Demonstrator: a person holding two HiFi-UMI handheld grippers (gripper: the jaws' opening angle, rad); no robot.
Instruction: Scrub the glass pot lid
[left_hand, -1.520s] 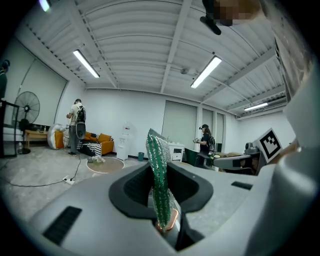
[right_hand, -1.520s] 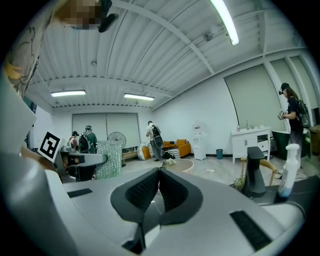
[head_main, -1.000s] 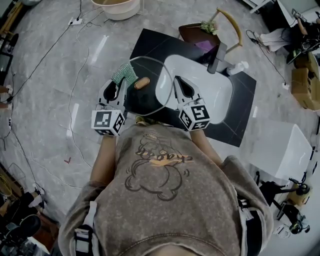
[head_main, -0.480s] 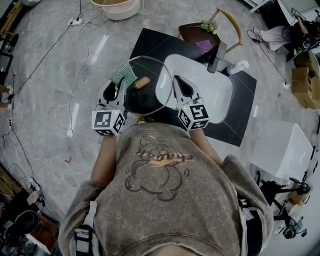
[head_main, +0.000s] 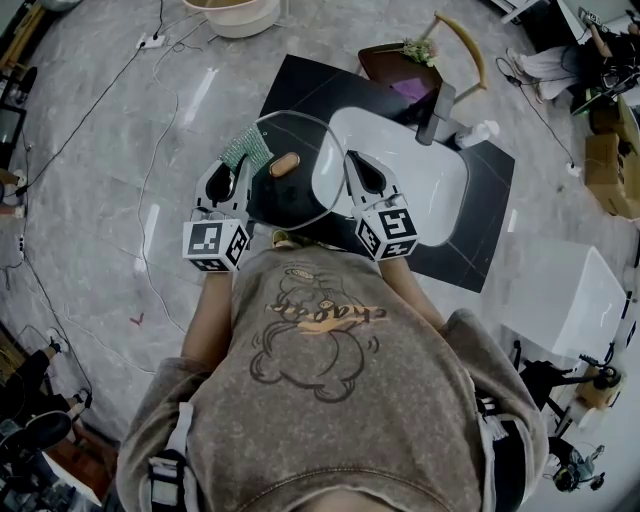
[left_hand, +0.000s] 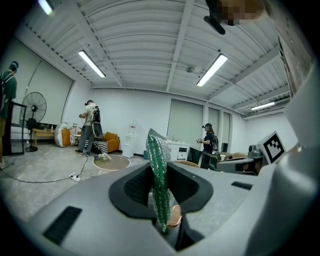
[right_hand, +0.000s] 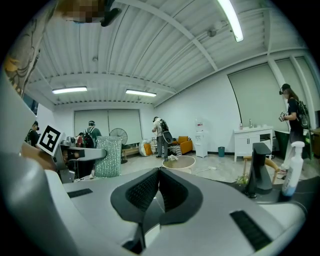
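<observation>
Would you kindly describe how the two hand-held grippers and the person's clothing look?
Both the left hand-held gripper and the right hand-held gripper have pale grey bodies, black-lined jaws and a cube of black-and-white square markers. The person wears a brownish-grey short-sleeved T-shirt with a cartoon bear print.

The scouring pad (left_hand: 159, 185) is green with a silvery glitter. The glass pot lid (head_main: 305, 140) is clear, with a tan knob (head_main: 284, 165). The sink basin (head_main: 420, 190) is white, the desk (head_main: 300, 85) black, and the floor (head_main: 100, 200) veined grey marble.
</observation>
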